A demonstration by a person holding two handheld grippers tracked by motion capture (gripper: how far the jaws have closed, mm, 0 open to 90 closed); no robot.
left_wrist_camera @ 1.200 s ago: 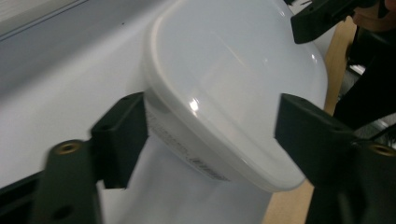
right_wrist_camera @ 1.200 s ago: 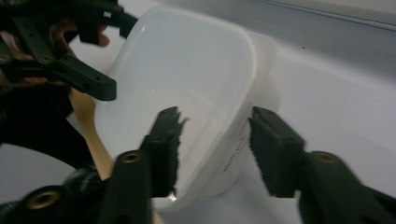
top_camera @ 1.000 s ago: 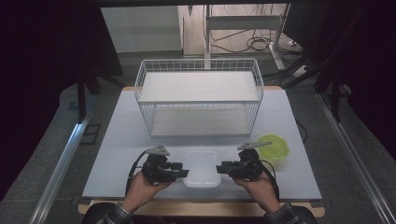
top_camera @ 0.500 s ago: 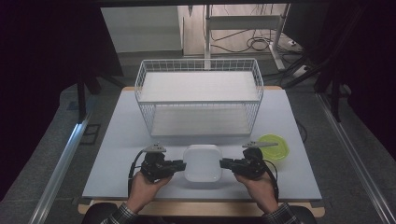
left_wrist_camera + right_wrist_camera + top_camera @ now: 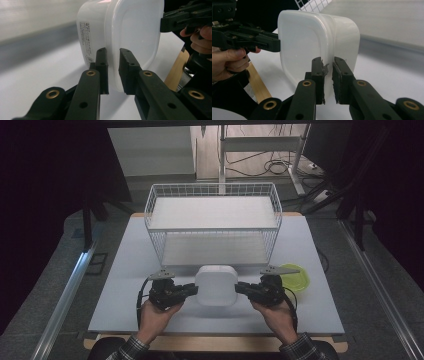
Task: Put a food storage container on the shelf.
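Container: white plastic food container [image 5: 216,284] with translucent lid, held up off the table [image 5: 130,270] between both grippers, just in front of the wire basket's lower shelf; printed label on one side wall in the left gripper view [image 5: 87,42].
Container pose: tipped on edge in both gripper views, lid face toward the person's side.
Left gripper [image 5: 192,290]: jaws just been closing, now nearly together, pinched on the container's rim at its left edge; rim seen between the two pads in the left gripper view [image 5: 113,72].
Right gripper [image 5: 240,288]: jaws just been closing, now narrow, clamped on the rim at the container's right edge; rim between the pads in the right gripper view [image 5: 327,75].
Hands: left hand [image 5: 156,312] and right hand [image 5: 274,312] behind the grippers, near the table's front edge.
Wire basket [image 5: 214,227]: white, two-tier, at the table's middle, behind the container.
Green lid [image 5: 296,276]: flat on the table, just right of the right gripper.
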